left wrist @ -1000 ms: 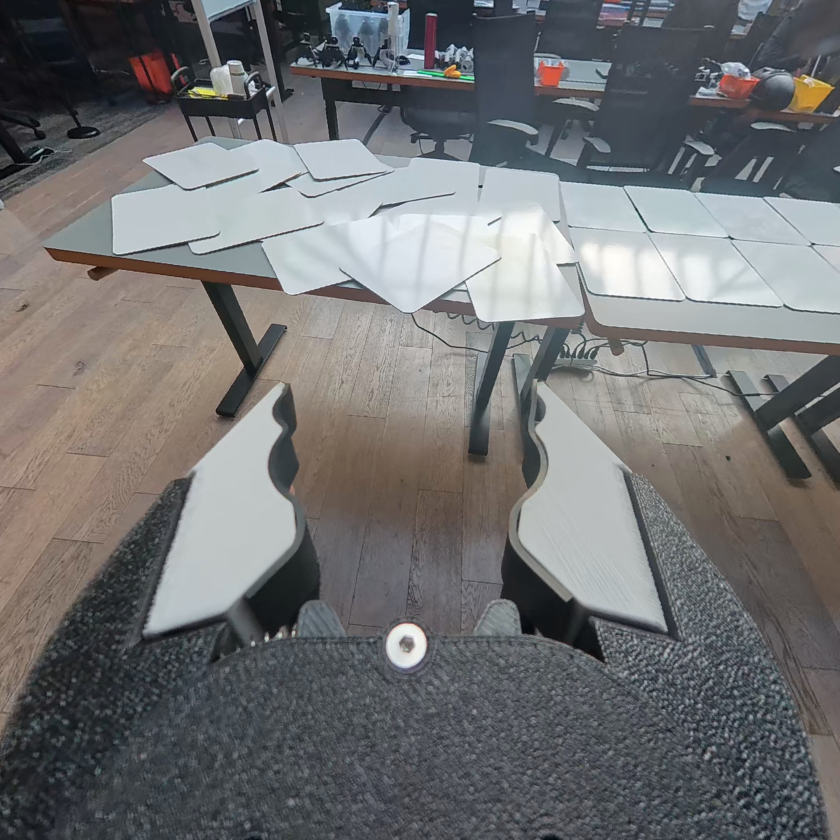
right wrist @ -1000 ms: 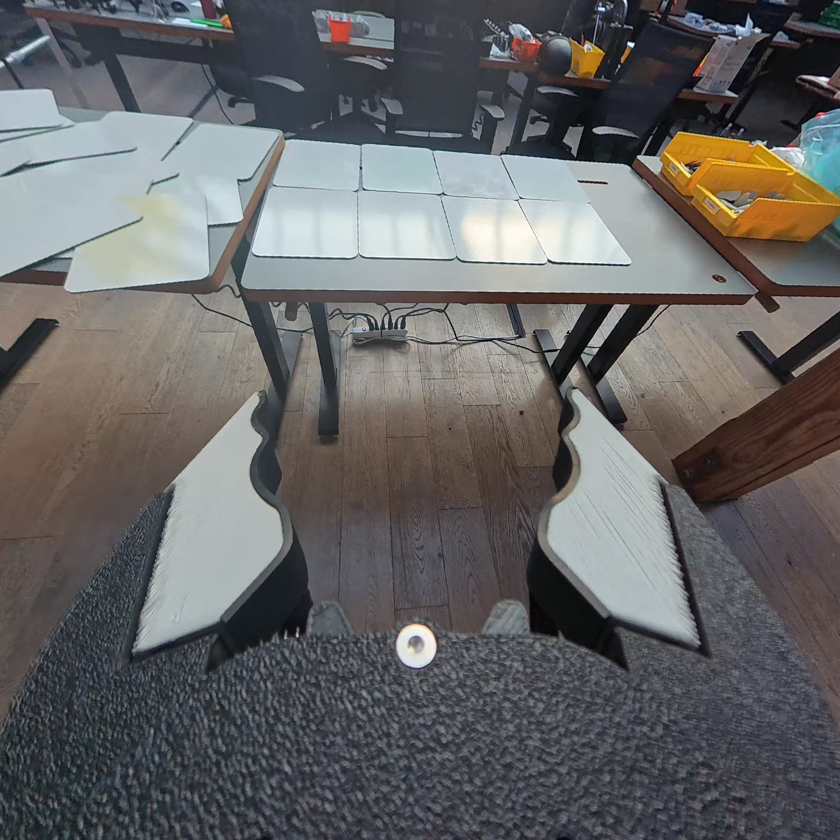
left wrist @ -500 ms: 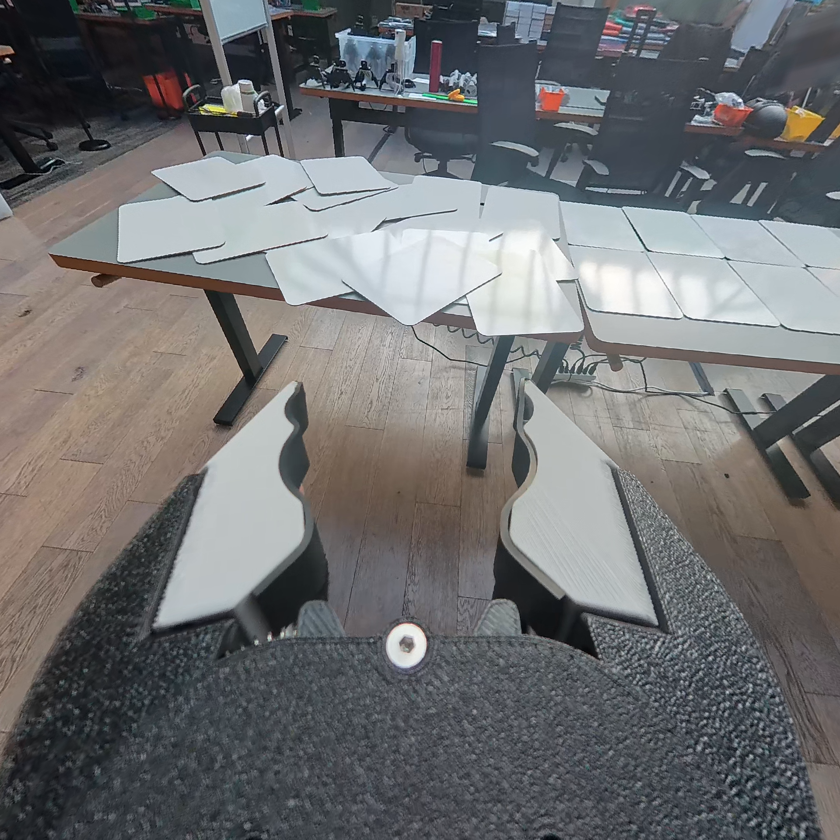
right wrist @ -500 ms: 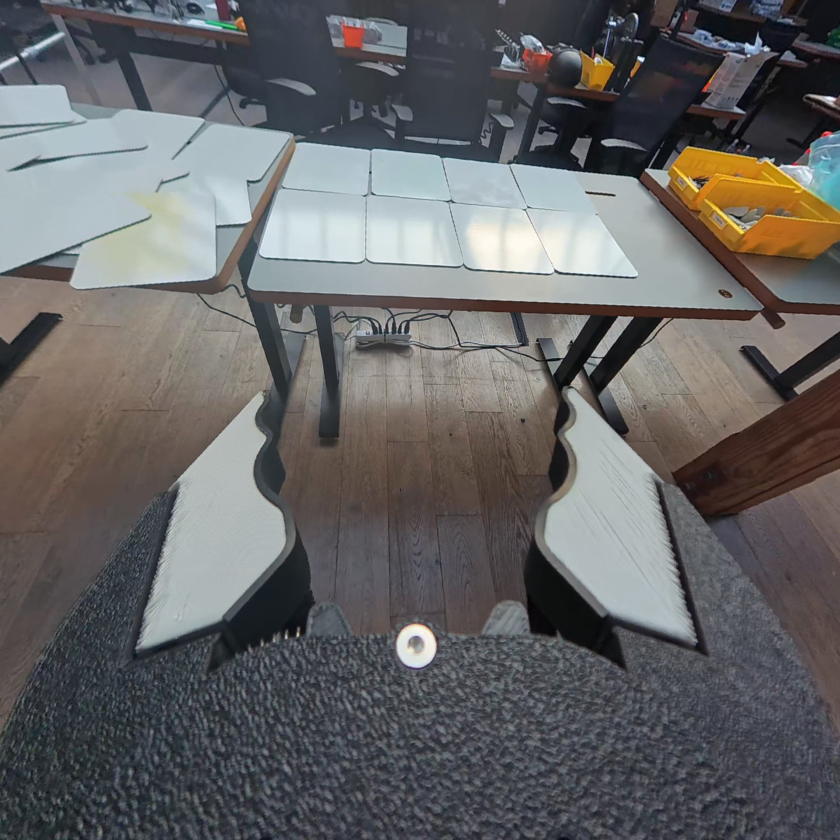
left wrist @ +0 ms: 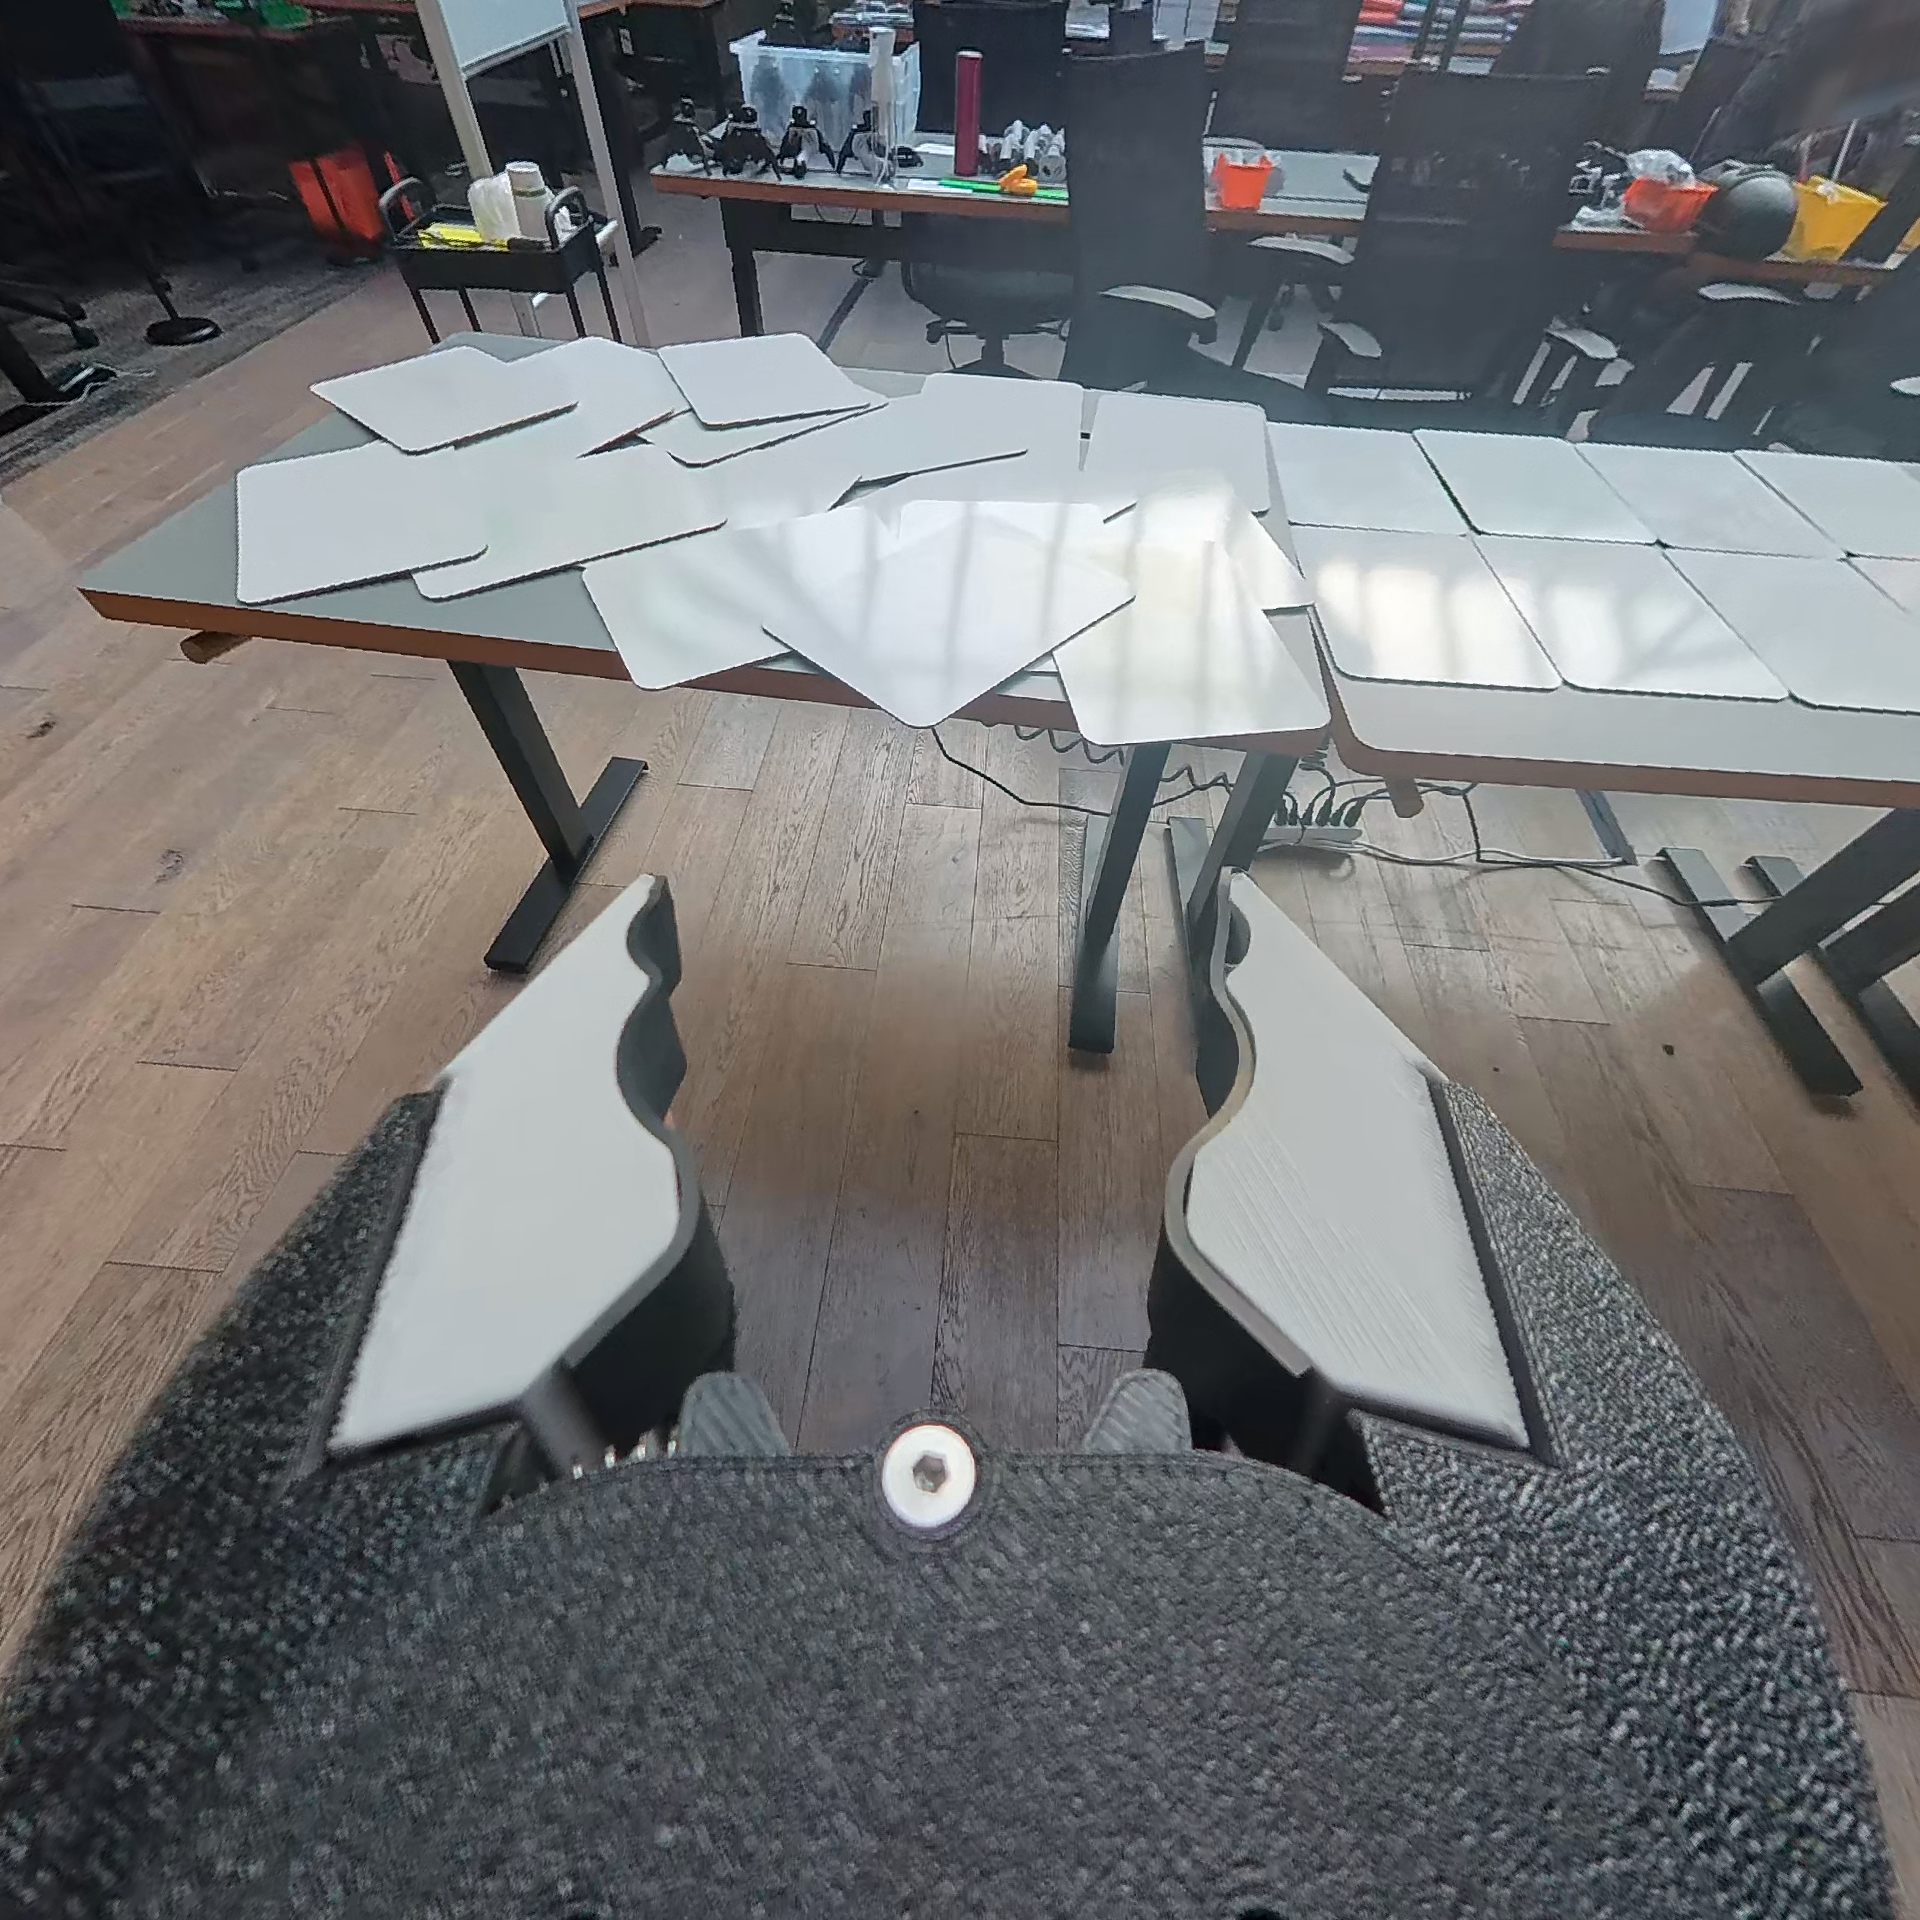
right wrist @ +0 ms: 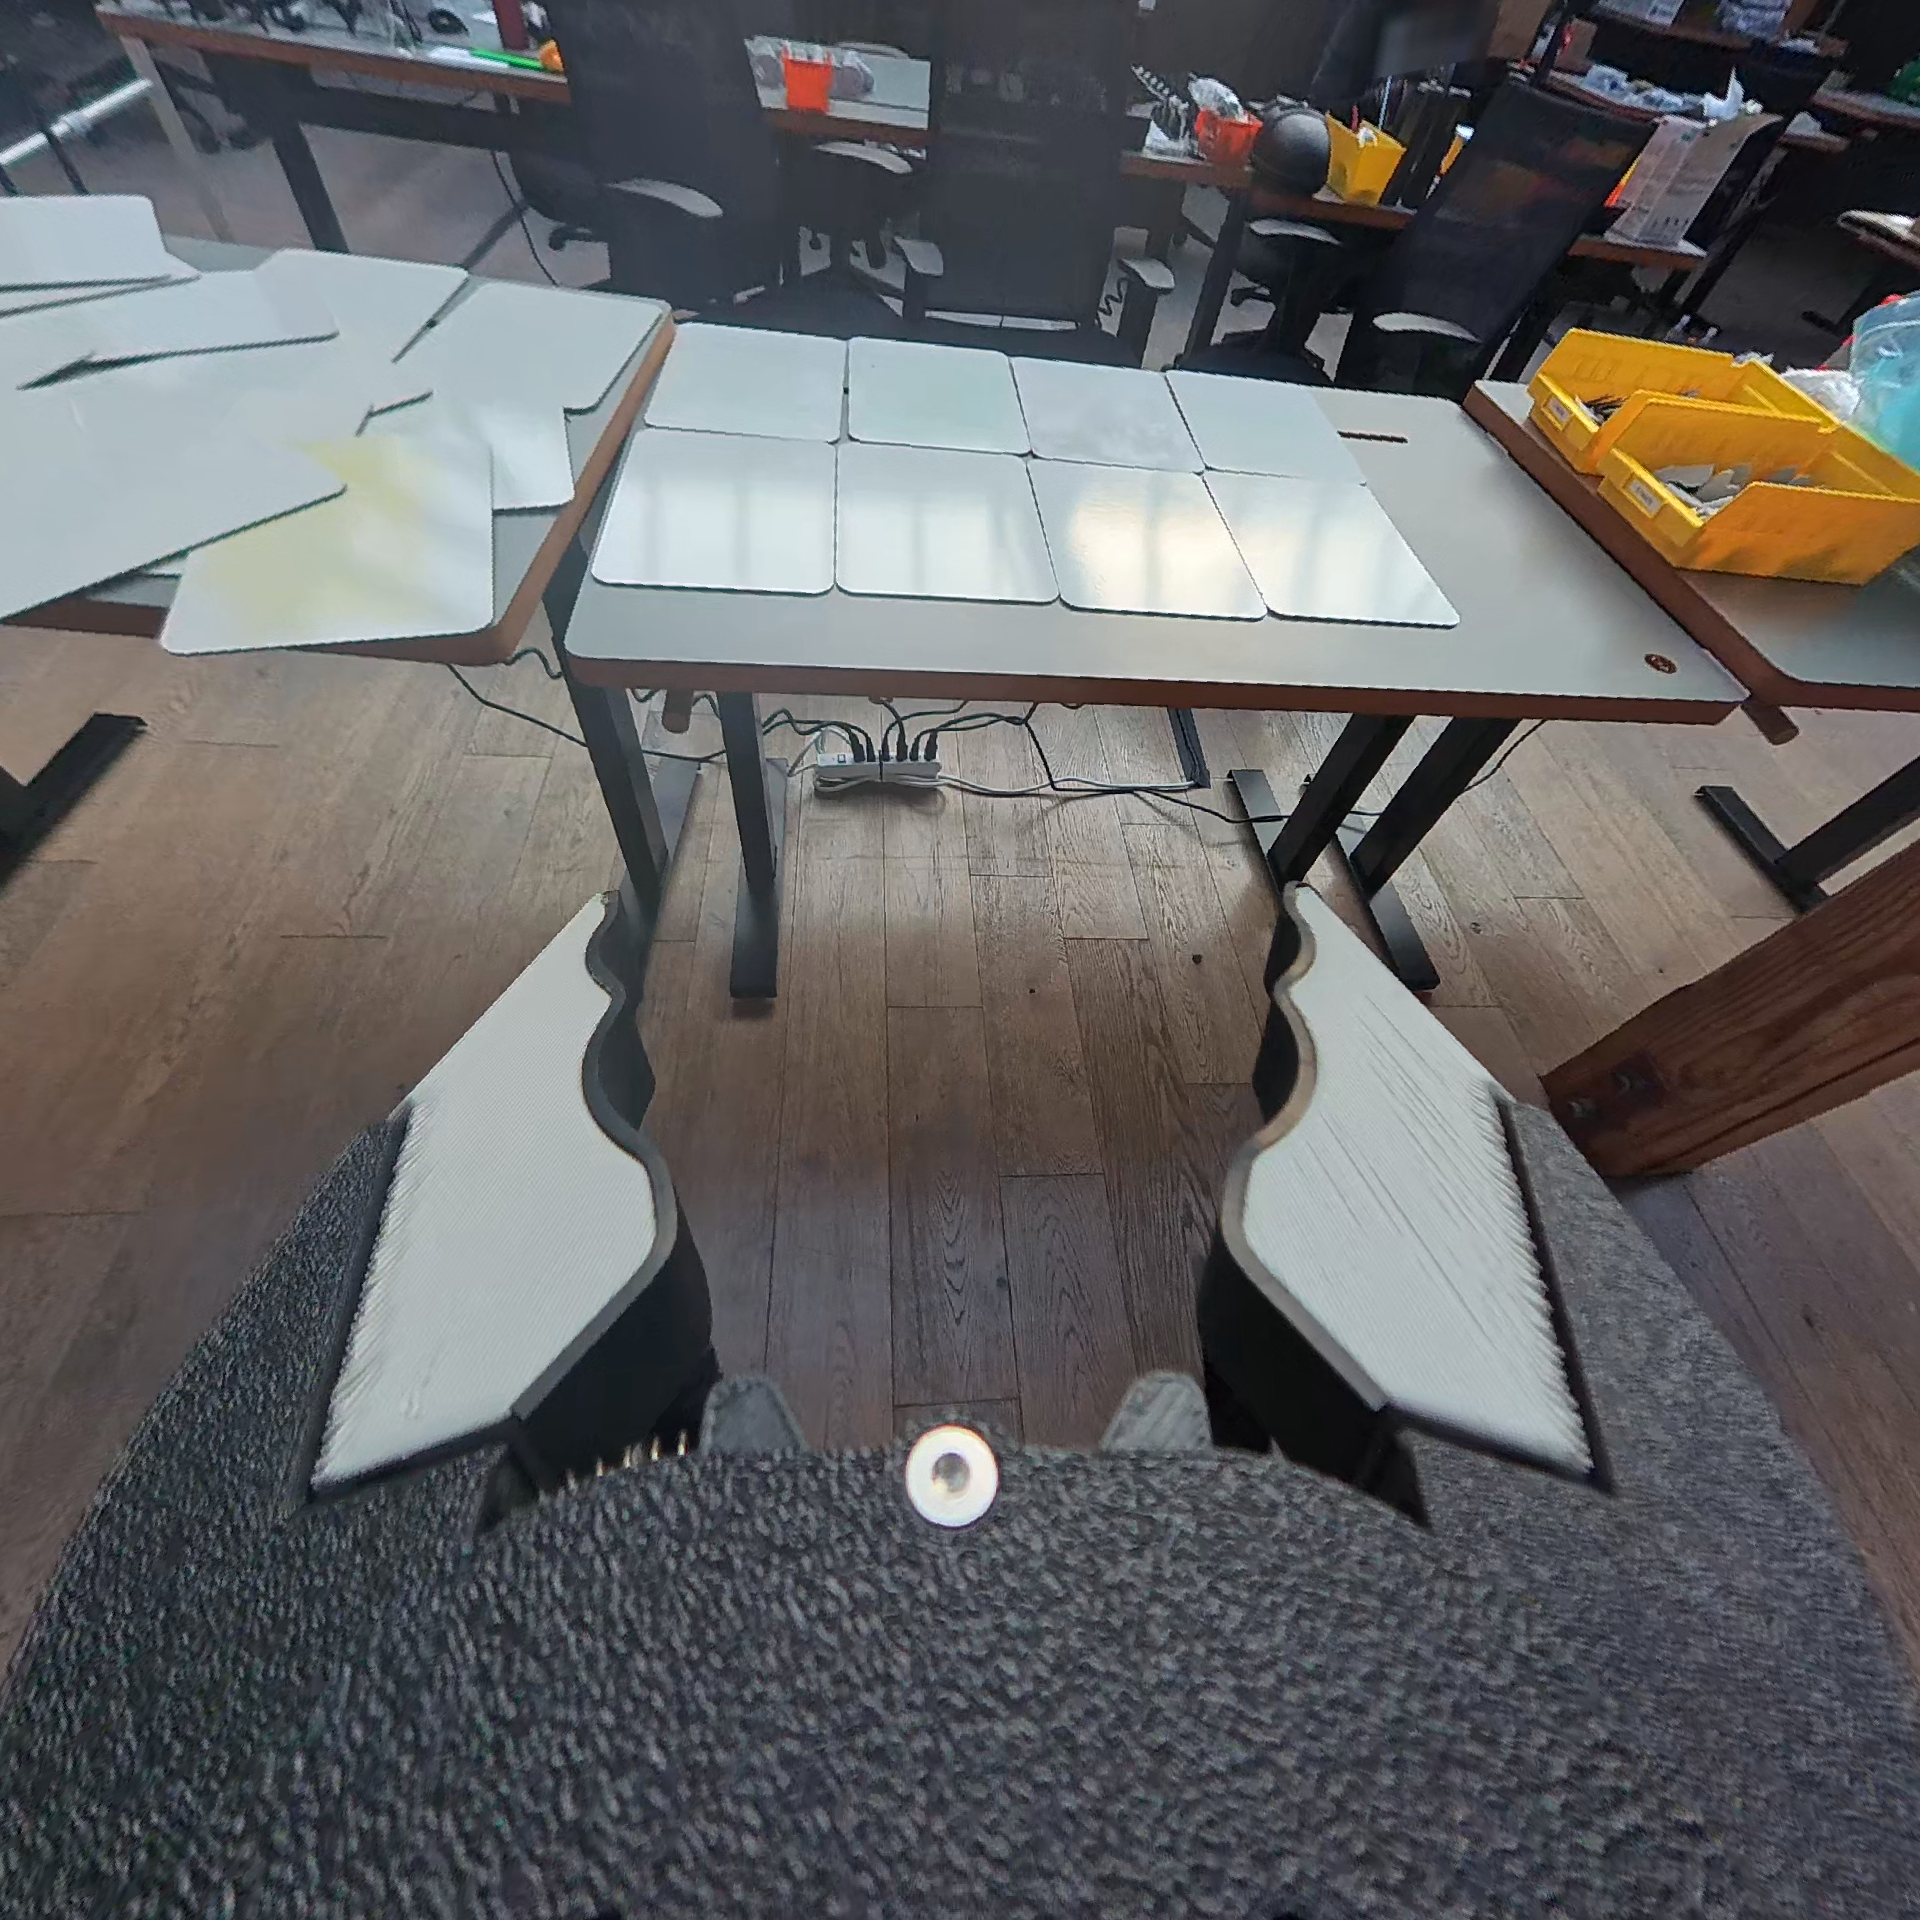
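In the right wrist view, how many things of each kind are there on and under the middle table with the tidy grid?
White boards, lying flat in two rows of four on the table: 8
Power strip, on the floor under it: 1
Total: 9

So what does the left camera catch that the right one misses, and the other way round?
Only the left wrist view shows the far end of the table with loosely heaped white boards, plus a black cart behind it. Only the right wrist view shows yellow bins and a wooden beam. Both show the eight boards laid in a neat grid on the next table, the power strip on the floor, and open, empty fingers: left gripper, right gripper.
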Motion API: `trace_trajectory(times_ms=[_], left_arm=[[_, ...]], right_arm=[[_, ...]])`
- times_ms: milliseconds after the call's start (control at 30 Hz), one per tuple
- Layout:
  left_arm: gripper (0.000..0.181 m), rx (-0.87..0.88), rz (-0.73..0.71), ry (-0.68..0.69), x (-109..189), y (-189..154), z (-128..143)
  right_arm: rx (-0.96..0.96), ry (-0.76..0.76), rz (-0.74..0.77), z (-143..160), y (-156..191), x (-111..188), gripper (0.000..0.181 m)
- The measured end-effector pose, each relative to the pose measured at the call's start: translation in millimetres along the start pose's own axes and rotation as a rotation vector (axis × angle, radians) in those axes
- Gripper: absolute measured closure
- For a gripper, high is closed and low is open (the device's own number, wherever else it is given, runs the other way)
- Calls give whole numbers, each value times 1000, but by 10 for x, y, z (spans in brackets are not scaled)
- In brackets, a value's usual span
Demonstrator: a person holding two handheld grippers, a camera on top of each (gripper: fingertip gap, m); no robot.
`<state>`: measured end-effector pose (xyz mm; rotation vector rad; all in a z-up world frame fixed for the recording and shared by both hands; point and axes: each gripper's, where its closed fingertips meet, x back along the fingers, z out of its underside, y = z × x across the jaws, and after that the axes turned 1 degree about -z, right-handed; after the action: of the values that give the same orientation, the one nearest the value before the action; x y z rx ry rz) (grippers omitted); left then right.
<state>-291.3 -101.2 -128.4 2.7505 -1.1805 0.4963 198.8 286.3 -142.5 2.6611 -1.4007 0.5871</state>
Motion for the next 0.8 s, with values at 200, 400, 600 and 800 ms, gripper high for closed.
trace_trajectory(times_ms=[200, 400, 600, 800], left_arm=[[79, -3, -12, -5, -14, 57, -17], [75, -7, -23, 1, -35, 111, 1], [74, -1, -21, 20, -87, 159, 56], [73, -13, -12, 28, -83, 151, 95]], right_arm=[[-2, -20, -11, -74, -7, -22, 62], [0, -4, -12, -8, 10, -25, 62], [4, 18, 2, 56, -66, -24, 62], [15, 38, 2, 128, -65, 5, 62]])
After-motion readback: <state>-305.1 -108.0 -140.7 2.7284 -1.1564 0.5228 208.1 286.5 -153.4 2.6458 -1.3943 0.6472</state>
